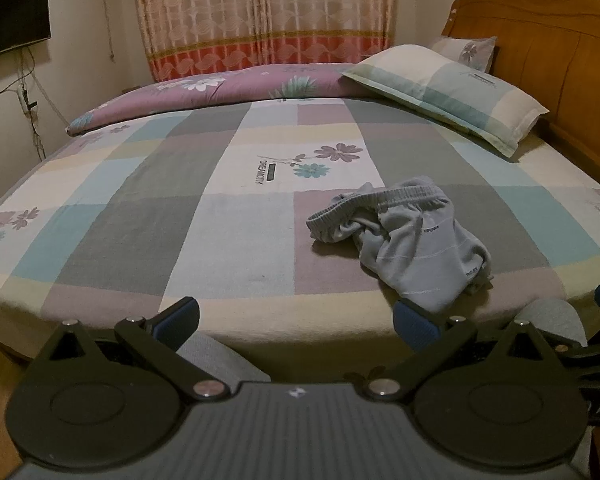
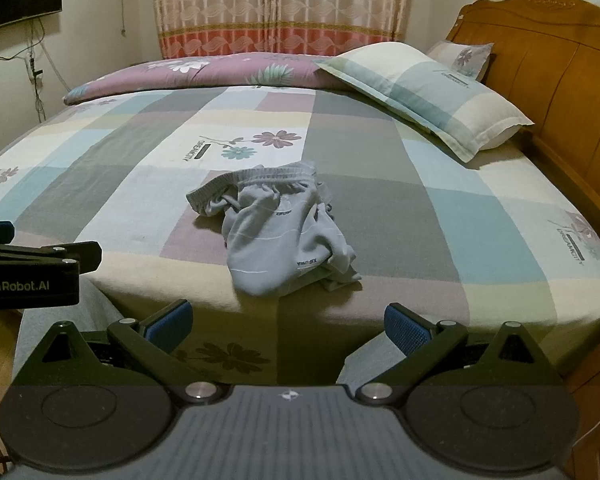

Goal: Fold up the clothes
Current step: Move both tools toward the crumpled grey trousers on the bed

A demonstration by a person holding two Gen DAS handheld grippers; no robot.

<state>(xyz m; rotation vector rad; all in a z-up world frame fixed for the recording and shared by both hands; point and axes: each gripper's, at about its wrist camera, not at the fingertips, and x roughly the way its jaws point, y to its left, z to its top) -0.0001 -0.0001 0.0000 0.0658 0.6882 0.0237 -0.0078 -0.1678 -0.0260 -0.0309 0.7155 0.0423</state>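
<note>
- Looking at the grey shorts (image 1: 404,236): they're in a crumpled heap near the front edge of the bed, at about 2 o'clock from the left gripper (image 1: 296,320) and 12 o'clock from the right gripper (image 2: 288,322), waistband bunched at the far side.
- Both grippers have their fingers spread wide with nothing between them, hovering short of the mattress edge, not touching the fabric.
- Biggest risk imo: the legs look tucked under each other, so a pinch could catch two layers at once and lift the whole lump instead of opening it flat.
- Also, the heap sits close to the edge, so a tug toward the person could drag it off the bed.
- The checked bedsheet (image 1: 228,216) is soft cloth, so a low pinch might grab it too.
- Further out: pillow (image 1: 444,92) at 1 o'clock, folded purple quilt (image 1: 220,88) along the far side, wooden headboard (image 1: 548,60) on the right, patterned curtain (image 1: 260,12) behind, wall TV (image 1: 14,20) at 10 o'clock.
</note>
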